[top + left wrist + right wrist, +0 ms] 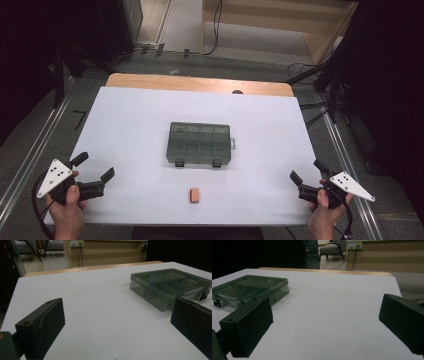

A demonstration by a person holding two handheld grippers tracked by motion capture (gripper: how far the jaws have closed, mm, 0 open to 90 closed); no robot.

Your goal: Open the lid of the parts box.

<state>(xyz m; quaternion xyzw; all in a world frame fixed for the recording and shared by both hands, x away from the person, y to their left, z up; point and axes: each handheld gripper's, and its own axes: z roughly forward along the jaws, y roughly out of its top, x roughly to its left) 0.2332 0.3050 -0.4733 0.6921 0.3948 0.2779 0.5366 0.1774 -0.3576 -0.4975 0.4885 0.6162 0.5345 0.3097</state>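
A smoky clear plastic compartment box (199, 144) lies with its lid down at the middle of the white table (135, 125); its two latches face the near edge. It also appears at the right in the left gripper view, the box (170, 286), and at the left in the right gripper view, the box (249, 290). A small orange block (194, 195) lies in front of it near the table's front edge. My left gripper (96, 166) rests open at the near left corner, nothing between its jaws. My right gripper (306, 170) is open at the near right corner, also holding nothing.
A wooden tabletop edge (200, 82) shows beyond the white sheet at the back. Metal rails (30, 155) run along the floor on both sides, and cables (310, 107) lie at the back right.
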